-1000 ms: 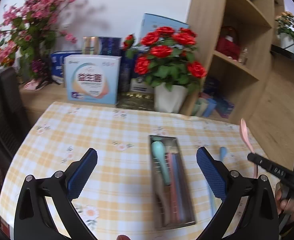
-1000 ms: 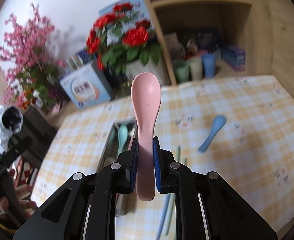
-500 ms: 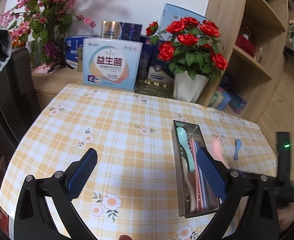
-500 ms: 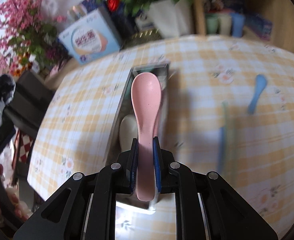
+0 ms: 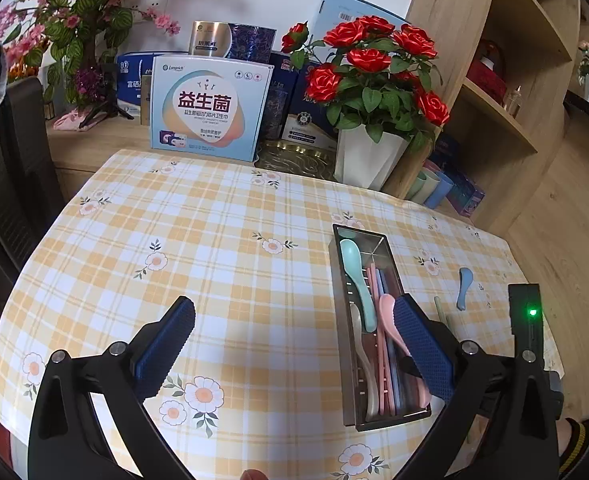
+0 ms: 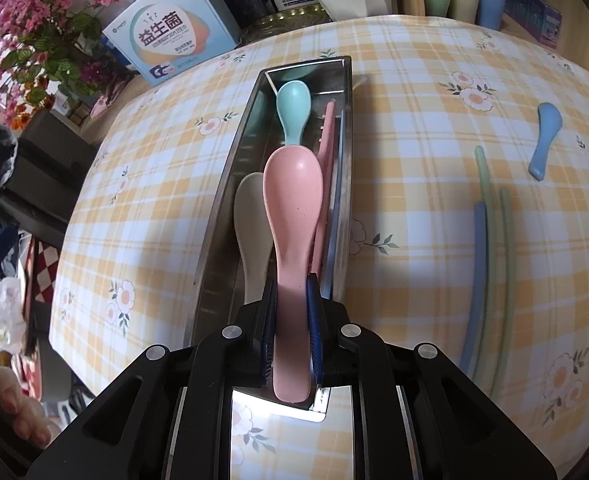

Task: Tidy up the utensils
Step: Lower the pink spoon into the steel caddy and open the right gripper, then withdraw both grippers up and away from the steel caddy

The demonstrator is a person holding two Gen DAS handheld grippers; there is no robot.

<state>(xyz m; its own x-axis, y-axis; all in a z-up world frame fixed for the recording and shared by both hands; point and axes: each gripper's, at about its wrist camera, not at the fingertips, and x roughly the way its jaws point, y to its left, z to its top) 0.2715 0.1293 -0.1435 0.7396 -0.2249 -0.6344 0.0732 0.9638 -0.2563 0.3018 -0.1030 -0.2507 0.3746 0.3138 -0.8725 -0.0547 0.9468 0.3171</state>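
Over oblong steel tray (image 6: 230,160), right claw (image 6: 291,334) clamping speckled pink spoon (image 6: 292,208), left claw (image 5: 294,344) agape, empty.

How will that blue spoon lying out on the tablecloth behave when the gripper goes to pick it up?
The blue spoon looks like matte plastic, so probably light and stiff, like the pink spoon that holds straight in the right gripper. It lies low on the tablecloth, so the pads may push it along before they catch it. Its rounded bowl might let it rock.
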